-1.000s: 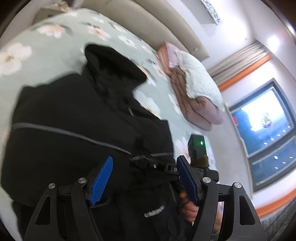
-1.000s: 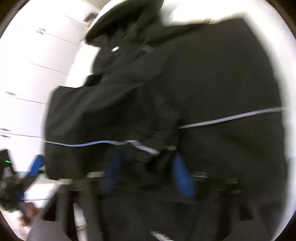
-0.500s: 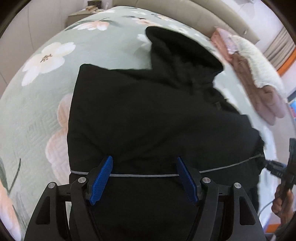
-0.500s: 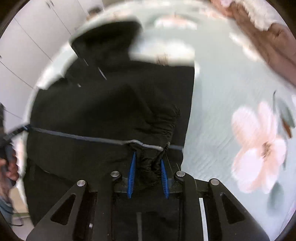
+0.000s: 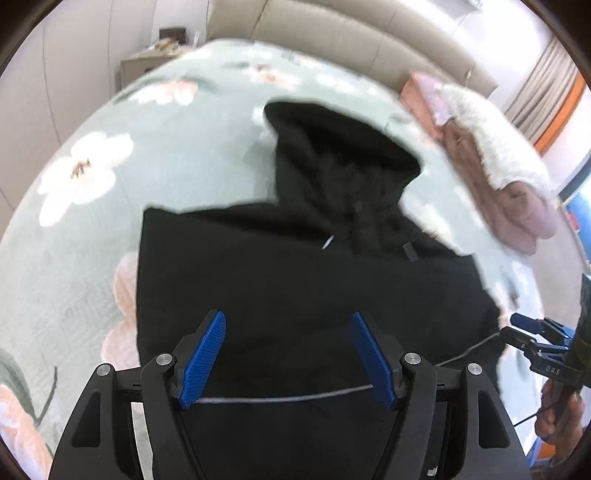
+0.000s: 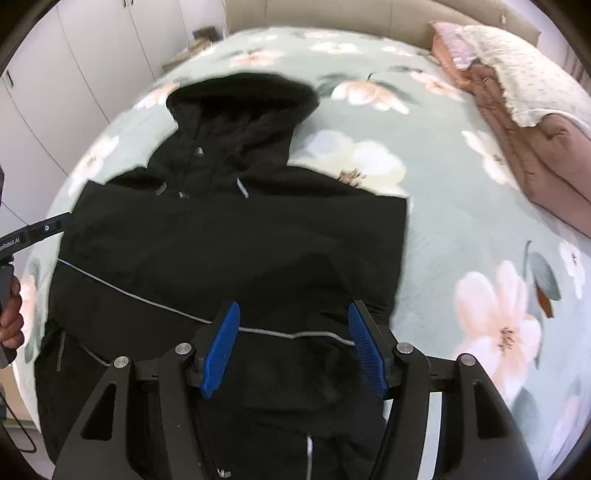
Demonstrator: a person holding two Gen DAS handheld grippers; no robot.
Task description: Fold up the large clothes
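Note:
A black hooded jacket (image 5: 295,266) (image 6: 229,236) lies flat on the green floral bedspread (image 5: 92,206) (image 6: 461,221), hood toward the headboard, with a thin grey stripe across its lower part. My left gripper (image 5: 288,354) hovers open above the jacket's lower left part, with nothing between its blue pads. My right gripper (image 6: 293,345) is above the jacket's lower right part near the grey stripe; its jaws are opening and the pads stand clear of the cloth. Each gripper shows at the edge of the other's view, held by a hand.
A pink quilt (image 6: 524,122) with a white blanket (image 5: 491,147) on it is heaped at the bed's right side. A beige headboard (image 5: 332,33), a bedside table (image 5: 147,62) and white wardrobe doors (image 6: 74,55) surround the bed.
My right gripper, shut on a fold of the jacket half a second ago, has opened and risen, leaving the cloth lying flat. The left gripper has swung over the jacket's left part, still open.

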